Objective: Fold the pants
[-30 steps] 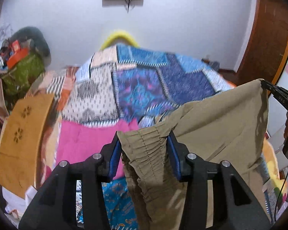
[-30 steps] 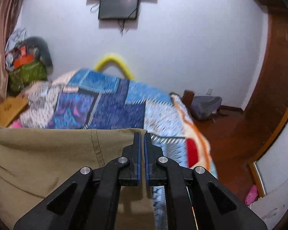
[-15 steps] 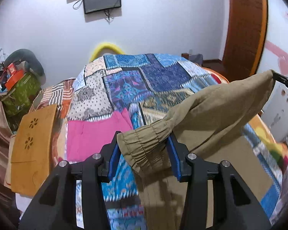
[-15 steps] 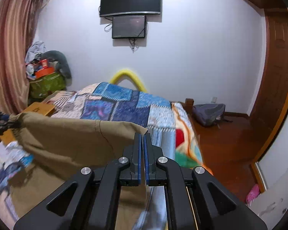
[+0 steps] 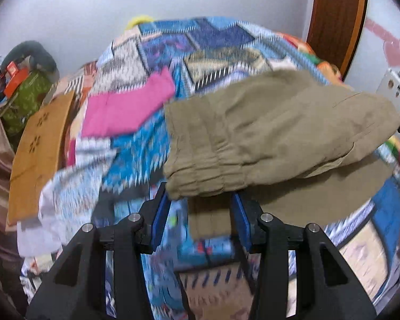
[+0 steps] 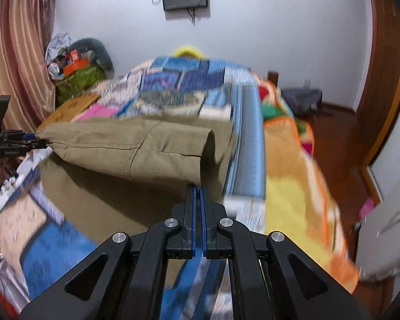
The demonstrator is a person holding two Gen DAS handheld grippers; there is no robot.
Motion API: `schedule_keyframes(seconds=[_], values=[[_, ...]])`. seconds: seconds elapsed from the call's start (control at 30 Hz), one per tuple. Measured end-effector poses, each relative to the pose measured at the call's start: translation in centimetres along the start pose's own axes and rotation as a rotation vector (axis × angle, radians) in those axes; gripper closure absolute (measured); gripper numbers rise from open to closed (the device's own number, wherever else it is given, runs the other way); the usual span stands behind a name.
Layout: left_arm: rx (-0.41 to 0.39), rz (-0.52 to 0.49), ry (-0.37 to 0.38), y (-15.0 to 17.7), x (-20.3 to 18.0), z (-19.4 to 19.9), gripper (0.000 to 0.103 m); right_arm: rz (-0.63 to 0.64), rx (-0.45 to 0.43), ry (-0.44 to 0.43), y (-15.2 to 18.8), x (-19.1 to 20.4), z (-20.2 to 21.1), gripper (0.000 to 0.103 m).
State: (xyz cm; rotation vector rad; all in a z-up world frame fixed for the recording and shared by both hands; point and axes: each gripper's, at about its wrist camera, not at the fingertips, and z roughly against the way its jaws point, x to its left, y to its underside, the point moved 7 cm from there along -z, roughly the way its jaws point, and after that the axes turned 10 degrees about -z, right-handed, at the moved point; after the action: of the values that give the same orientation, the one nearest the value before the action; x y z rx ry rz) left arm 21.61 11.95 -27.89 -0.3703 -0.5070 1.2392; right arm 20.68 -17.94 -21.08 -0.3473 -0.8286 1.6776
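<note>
Khaki pants are stretched between both grippers above a bed with a patchwork quilt. My left gripper is shut on the gathered elastic waistband, which bulges out over its blue pads. In the right wrist view, my right gripper is shut on the other corner of the pants, with its pads close together on thin cloth. The held top edge hangs doubled over the rest of the pants, which lies flat on the quilt. My left gripper shows at the far left of that view.
A pink cloth lies on the quilt beyond the pants. A wooden board leans at the bed's left side, near a green bag pile. An orange-yellow blanket hangs off the right edge. A dark bag sits on the floor.
Both grippers have moved out over the bed and down, carrying the waistband with them. The pants hung upright before; their lower part now lies on the quilt under the held edge.
</note>
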Motion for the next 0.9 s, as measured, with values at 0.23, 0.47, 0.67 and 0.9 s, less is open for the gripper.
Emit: schedule_keyframes(seconds=[0.23,0.47,0.67,0.9], values=[[0.025,0.067,0.01,3.9,0.0,1.3,0.057,-0.006,0.103,0.059,6.0,-0.5,0.0,0.1],[-0.028,0.081,-0.015,2.8,0.0,4.8,0.057,-0.028,0.071,0.075,6.4,0.0,2.3,0.098],[-0.092,0.045,-0.004,-1.2,-1.9,6.6,0.056,0.068,-0.01,-0.019,3.8,4.9,3.2,0.058],[-0.108,-0.049,0.087,-4.9,-6.4,5.4,0.052,0.223,0.036,-0.137,2.8,11.4,-0.5,0.057]])
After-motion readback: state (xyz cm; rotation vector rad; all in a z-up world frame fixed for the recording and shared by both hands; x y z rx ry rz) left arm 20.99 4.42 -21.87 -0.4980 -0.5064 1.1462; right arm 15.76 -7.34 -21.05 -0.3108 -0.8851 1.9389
